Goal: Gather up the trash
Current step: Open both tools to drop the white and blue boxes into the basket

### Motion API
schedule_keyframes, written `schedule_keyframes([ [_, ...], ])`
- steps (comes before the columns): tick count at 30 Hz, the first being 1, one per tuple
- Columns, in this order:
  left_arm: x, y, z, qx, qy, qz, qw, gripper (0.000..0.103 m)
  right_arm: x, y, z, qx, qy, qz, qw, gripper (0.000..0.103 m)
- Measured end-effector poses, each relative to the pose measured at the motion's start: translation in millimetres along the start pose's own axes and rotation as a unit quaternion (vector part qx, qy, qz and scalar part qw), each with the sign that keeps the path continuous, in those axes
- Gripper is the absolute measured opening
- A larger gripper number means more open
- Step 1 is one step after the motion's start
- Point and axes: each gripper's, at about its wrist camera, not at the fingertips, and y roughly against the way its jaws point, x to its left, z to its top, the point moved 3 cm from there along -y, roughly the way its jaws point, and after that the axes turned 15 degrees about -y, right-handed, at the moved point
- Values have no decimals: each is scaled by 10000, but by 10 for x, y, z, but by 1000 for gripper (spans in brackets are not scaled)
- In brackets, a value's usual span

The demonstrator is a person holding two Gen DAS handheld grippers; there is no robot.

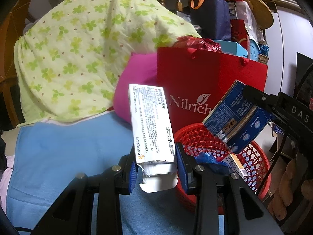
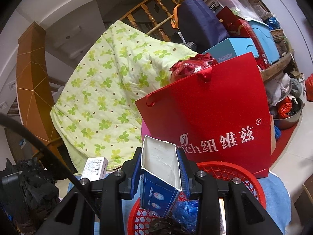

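Observation:
My left gripper [image 1: 156, 168] is shut on a long white medicine box [image 1: 151, 121] whose open flap end sits between the blue pads; the box stands up just left of the red mesh basket [image 1: 252, 156]. My right gripper [image 2: 160, 174] is shut on an empty blue box [image 2: 162, 178], open end up, held over the red mesh basket [image 2: 240, 174]. That blue box [image 1: 236, 117] shows in the left wrist view above the basket, with the right gripper's black finger on it. A blue plastic bag [image 1: 211, 162] and a small yellow-white box [image 1: 237, 165] lie in the basket.
A red paper bag [image 1: 211, 82] stands right behind the basket on a blue cloth [image 1: 64, 152]. A green flowered quilt [image 1: 78, 45] and pink cushion [image 1: 137, 86] lie to the left. Stacked boxes [image 2: 250, 31] and a wooden railing [image 2: 152, 15] rise behind.

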Motion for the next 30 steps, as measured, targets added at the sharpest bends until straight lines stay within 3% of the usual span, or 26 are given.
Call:
schedule_keyframes([
  [30, -294, -80, -104, 146, -328, -332, 9988, 38, -223, -2, 116, -89, -168, -287, 9994, 37],
])
